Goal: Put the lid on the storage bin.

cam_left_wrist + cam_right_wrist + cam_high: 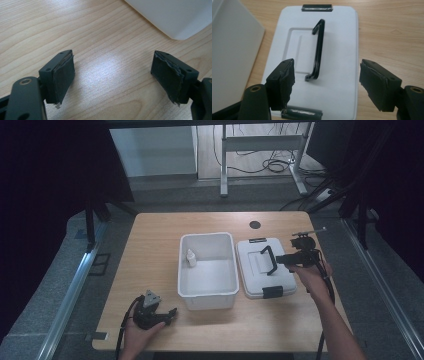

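While the left gripper point(167, 312) rests released on the wooden desk point(150, 250), the right gripper point(325, 82) hovers released over the white plastic lid's point(337, 50) upright black handle point(318, 50).

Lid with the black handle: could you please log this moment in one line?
lid: flat on table beside bin | right tool: open above handle | left tool: open, empty

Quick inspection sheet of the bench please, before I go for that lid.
Surface: wooden table, dark round grommet near the far edge.
Job's things: open white bin holding a small white bottle; lid flat beside it, black handle raised.
Clutter: nothing seen.
Grippers: left gripper open, resting on the table; right gripper open above the lid.
Cables: one trails from each gripper.
Surroundings: desk frame, floor cables.
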